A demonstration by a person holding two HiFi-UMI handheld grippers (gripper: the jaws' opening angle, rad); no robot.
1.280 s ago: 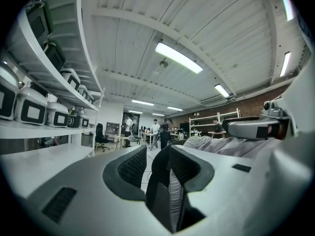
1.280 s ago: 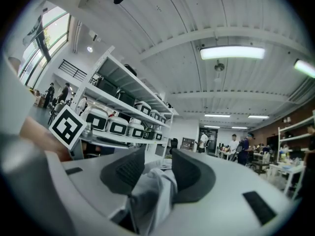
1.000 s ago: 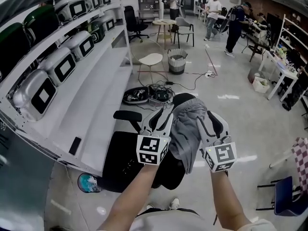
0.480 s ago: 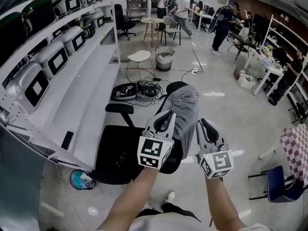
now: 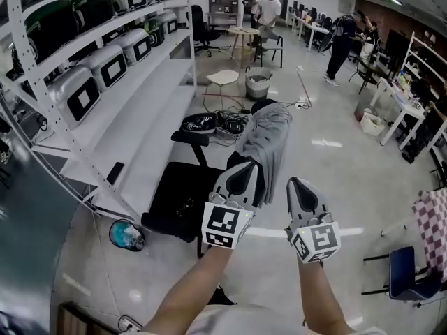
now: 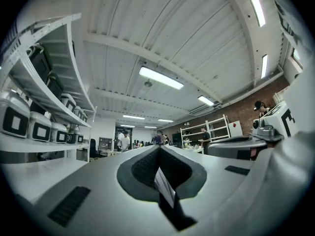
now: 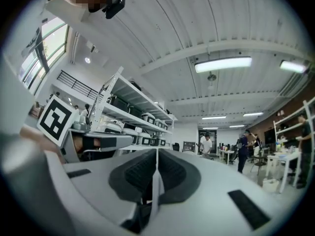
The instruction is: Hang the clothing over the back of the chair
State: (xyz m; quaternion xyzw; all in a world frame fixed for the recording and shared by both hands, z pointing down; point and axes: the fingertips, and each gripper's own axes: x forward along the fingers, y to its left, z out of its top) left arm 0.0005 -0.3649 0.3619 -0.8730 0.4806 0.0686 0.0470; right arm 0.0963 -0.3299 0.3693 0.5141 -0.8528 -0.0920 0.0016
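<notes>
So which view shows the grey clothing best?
The head view: the grey clothing hangs over the back of the black chair, in plain sight. Both gripper views look across the room above it and show none of it.

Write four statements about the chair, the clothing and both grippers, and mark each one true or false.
1. The grey clothing hangs over the back of the black chair. True.
2. The left gripper grips the clothing. False: its jaws, just closed, meet on nothing.
3. The right gripper is shut and empty. True; its jaws have just closed.
4. In the head view, the white shelving stands to the right of the chair. False: it stands to the left.
</notes>
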